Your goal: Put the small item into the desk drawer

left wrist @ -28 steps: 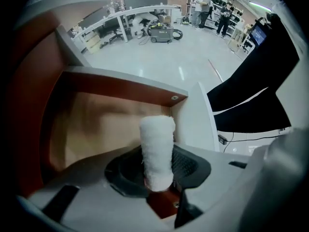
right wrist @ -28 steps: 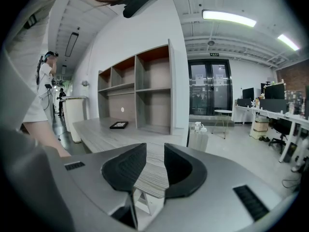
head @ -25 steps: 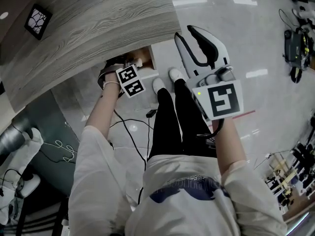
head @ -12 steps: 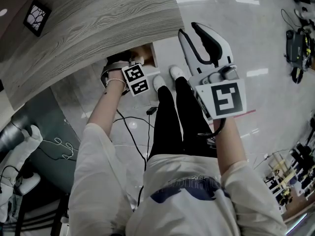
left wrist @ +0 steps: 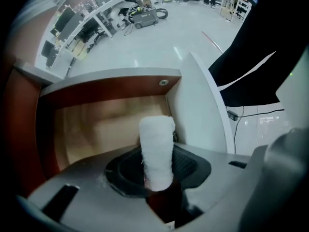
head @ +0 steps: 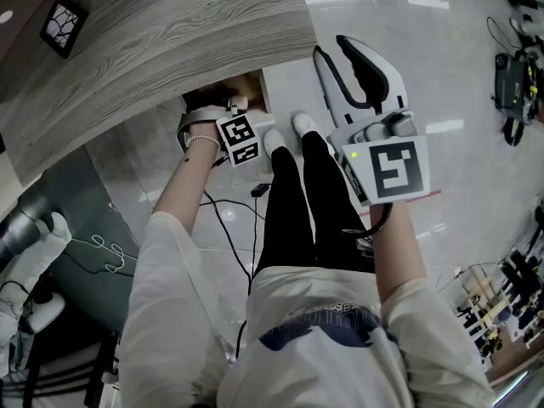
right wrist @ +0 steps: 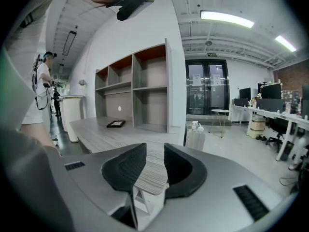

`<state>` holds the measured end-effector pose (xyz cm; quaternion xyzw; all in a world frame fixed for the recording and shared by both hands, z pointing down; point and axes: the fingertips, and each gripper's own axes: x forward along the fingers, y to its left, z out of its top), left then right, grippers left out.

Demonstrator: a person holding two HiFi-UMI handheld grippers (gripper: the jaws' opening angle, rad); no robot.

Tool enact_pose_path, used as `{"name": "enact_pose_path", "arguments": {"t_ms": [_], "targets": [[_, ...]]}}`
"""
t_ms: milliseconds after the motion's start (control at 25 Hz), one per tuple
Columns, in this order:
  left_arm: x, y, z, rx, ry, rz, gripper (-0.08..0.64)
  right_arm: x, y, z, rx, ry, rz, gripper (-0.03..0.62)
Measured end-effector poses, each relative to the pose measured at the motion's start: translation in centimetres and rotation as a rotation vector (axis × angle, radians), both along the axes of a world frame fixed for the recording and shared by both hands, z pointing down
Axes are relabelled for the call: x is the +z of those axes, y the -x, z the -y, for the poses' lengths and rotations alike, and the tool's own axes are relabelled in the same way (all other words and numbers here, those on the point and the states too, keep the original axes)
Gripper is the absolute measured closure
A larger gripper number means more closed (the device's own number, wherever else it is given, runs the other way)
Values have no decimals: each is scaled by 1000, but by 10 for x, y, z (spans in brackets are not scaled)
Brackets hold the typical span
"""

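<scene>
Me from above: pale tee, blk trousers, 2 grey hand units.
My top (head: 178,313) is off-white w/ short sleeves & a dark print (head: 319,328) on the front; trousers (head: 289,219) blk, shoes (head: 274,143) white, bead bracelet (head: 197,142) on L wrist. L gripper (left wrist: 159,167) & R gripper (right wrist: 149,166): lt-grey plastic shells, fingers (right wrist: 123,166) lined w/ blk ribbed pads. Each has a marker cube (head: 395,170), blk squares on white; green LED (head: 347,153) on the R one, blk cable (head: 382,221) below it.

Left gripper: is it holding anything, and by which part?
The left gripper pinches a white fuzzy roll by one end, over the open drawer.
</scene>
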<state>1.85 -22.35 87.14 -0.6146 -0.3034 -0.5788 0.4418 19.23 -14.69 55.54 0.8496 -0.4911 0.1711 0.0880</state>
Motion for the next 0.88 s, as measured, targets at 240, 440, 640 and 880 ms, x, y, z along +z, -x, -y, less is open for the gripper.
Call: {"name": "enact_pose_path", "arguments": {"t_ms": [240,440,640,880], "targets": [[-2,4,-2,-42,64,25,407,-2,3,-2,0,-13,-4,482],[-4,6,-4,-72,110,57,394,-4,4,-3,2,-14,-1,482],[-5,8,-5,-86,137,76,394,-6,7,-4,1,-18,0,482],[-7,6,-1,-128,153,75,372,-5,12,-5,-16,-12,-23,482]]}}
